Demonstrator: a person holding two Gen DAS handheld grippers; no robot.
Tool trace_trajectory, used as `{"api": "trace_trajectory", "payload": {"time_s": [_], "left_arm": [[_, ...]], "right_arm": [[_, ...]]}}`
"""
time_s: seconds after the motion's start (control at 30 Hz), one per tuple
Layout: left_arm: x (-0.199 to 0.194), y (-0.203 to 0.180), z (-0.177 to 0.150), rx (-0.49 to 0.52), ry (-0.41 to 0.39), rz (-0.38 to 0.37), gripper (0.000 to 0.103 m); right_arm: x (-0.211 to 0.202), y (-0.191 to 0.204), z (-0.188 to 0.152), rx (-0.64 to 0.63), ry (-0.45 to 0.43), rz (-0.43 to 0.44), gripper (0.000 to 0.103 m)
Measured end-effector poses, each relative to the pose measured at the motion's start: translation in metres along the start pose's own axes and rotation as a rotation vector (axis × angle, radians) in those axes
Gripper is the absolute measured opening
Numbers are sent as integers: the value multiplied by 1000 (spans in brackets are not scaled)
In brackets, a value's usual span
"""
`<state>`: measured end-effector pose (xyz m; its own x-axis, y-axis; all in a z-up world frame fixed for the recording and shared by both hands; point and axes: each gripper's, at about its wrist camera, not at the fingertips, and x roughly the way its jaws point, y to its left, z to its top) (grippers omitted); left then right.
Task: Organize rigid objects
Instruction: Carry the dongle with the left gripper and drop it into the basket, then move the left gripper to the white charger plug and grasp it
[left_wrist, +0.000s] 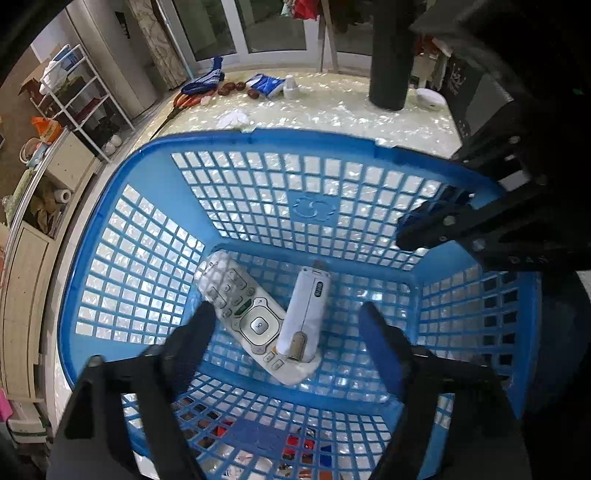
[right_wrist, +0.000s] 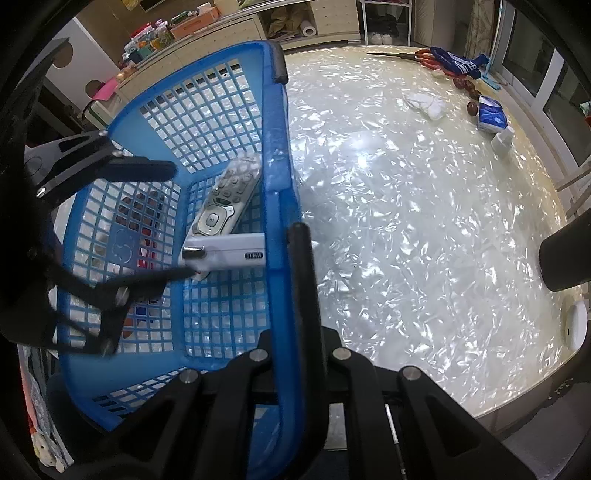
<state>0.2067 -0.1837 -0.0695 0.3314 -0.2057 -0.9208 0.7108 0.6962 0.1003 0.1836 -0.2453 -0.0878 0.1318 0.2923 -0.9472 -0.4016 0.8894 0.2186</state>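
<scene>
The white device (left_wrist: 303, 314) with the metal clip lies inside the blue basket (left_wrist: 110, 177), propped across the lower end of the remote control (left_wrist: 251, 317) on the basket floor. Its long axis runs away from the left gripper (left_wrist: 288, 321), roughly in line with the way the fingers point, with the clip end nearest and the narrow tip toward the far wall. The remote lies at an angle beneath it, its top toward the far left corner.

The left gripper hangs over the basket pointing steeply down, its jaws spread wide with nothing in them; the device and remote sit in the gap between the two fingers but below them, and neither pad touches anything that I can see. This is plainly the nearer hand to both objects.

The right gripper (right_wrist: 291, 236) is closed tight on the basket's rim at the side wall, one finger outside and the other inside, holding the basket on the pearly tabletop (right_wrist: 406, 221).

Further off on the table lie scissors (right_wrist: 413, 55), a blue pack (right_wrist: 489, 118) and a small white bottle (right_wrist: 502, 142), well apart from the basket, and to my eye those look like what remains to be gathered
</scene>
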Motion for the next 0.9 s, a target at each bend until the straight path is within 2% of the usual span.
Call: {"api": "trace_trajectory", "payload": {"time_s": [0.07, 0.13, 0.23, 0.3, 0.37, 0.5, 0.7, 0.9], "left_arm": [[-10, 1, -1, -7, -13, -9, 94], [-17, 3, -3, -6, -11, -1, 95], [-36, 6, -9, 1, -20, 51, 95], [-55, 11, -16, -16, -21, 65, 96], [-74, 17, -26, -36, -25, 84, 100], [-111, 32, -51, -106, -71, 111, 102], [-133, 52, -99, -202, 7, 193, 103], [-125, 72, -149, -363, 58, 207, 103]], "right_arm": [[0, 0, 0, 2, -1, 4, 6], [0, -1, -1, 3, -1, 4, 6], [0, -2, -1, 7, -1, 6, 6], [0, -2, -1, 6, 0, 8, 6], [0, -3, 0, 6, 1, 11, 6], [0, -2, 0, 7, 2, 0, 6], [-2, 2, 2, 1, -2, -10, 6], [-4, 4, 2, 0, -6, -19, 6]]}}
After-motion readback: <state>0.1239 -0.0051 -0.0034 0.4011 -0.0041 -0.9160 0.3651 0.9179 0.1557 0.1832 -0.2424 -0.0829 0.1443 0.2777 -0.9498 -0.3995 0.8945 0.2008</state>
